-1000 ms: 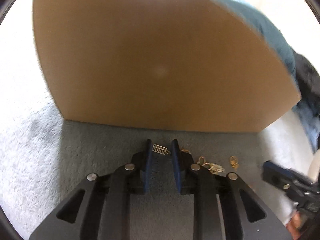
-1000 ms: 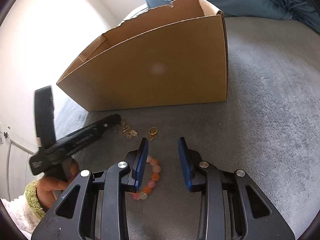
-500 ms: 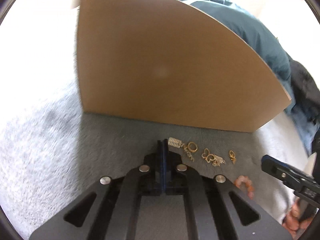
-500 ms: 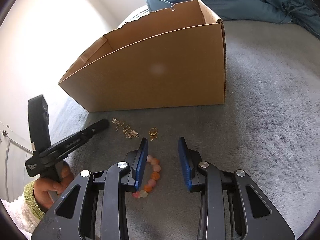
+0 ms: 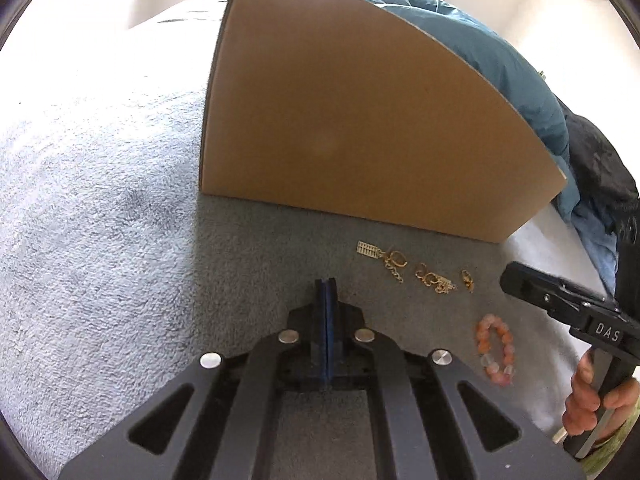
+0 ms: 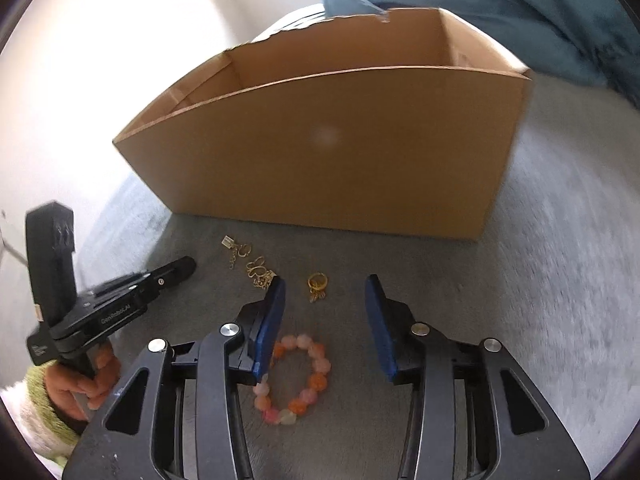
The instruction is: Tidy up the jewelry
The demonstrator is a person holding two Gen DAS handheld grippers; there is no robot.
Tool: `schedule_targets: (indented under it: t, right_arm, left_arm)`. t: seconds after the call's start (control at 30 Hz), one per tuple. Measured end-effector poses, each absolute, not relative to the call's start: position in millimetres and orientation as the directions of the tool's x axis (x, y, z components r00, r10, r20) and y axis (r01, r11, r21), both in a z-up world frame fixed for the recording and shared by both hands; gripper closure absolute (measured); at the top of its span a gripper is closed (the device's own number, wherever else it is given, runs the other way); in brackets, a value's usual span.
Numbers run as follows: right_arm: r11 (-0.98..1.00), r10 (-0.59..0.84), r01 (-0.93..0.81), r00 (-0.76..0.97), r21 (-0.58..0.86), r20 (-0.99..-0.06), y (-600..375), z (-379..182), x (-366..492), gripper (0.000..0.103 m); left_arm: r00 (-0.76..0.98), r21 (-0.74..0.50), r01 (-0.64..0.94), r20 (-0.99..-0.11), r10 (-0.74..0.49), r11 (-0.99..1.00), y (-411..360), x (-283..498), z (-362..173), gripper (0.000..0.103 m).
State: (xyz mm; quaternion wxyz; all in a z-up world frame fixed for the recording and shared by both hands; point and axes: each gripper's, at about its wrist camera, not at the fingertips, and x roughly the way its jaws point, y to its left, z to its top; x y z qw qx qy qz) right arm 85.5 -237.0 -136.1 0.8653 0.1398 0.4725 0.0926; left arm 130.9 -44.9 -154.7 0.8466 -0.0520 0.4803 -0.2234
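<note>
Several gold pieces lie in a row on the grey blanket before the cardboard box [image 5: 360, 120]: a bar charm [image 5: 367, 249], a ring with a chain [image 5: 397, 259], a butterfly piece [image 5: 431, 280] and a small earring [image 5: 466, 279]. My left gripper [image 5: 326, 283] is shut with nothing in it, to the left of and short of the charm. A pink and orange bead bracelet [image 6: 294, 380] lies under my right gripper [image 6: 326, 282]. Its jaws are opening and the pads touch nothing. The gold earring [image 6: 317, 283] lies just ahead between its fingertips.
The box [image 6: 340, 152] is open-topped and stands close behind the jewelry. A blue duvet [image 6: 520, 8] is heaped behind it and dark clothing [image 5: 600, 168] lies to the right. A hand [image 6: 88, 376] in a green cuff holds the left gripper [image 6: 182, 268].
The left jaws closed on nothing beside the bar charm, and the gripper drew back to the left of the gold pieces. The right jaws spread wider over the bracelet.
</note>
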Motion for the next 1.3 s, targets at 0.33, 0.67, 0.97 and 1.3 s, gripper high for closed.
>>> schedule_targets:
  t: [0.33, 0.67, 0.97, 1.3]
  right_arm:
    - [0.976, 0.219, -0.102, 0.506, 0.194, -0.835, -220, -155, 104, 0.070]
    - [0.980, 0.198, -0.128, 0.498, 0.155, -0.844, -213, -161, 112, 0.090]
    - [0.960, 0.266, -0.066, 0.519, 0.271, -0.813, -240, -157, 105, 0.093]
    - [0.912, 0.307, 0.046, 0.585, 0.408, -0.751, -284, -152, 80, 0.093]
  left_arm:
    - [0.450, -0.291, 0.333, -0.787, -0.422, 0.897, -47, 132, -159, 0.103]
    - [0.470, -0.246, 0.340, -0.792, -0.391, 0.908, -60, 126, -162, 0.103]
    - [0.484, -0.221, 0.374, -0.782, -0.392, 0.901, -67, 121, -151, 0.103]
    - [0.459, -0.301, 0.378, -0.761, -0.460, 0.875, -78, 149, -146, 0.078]
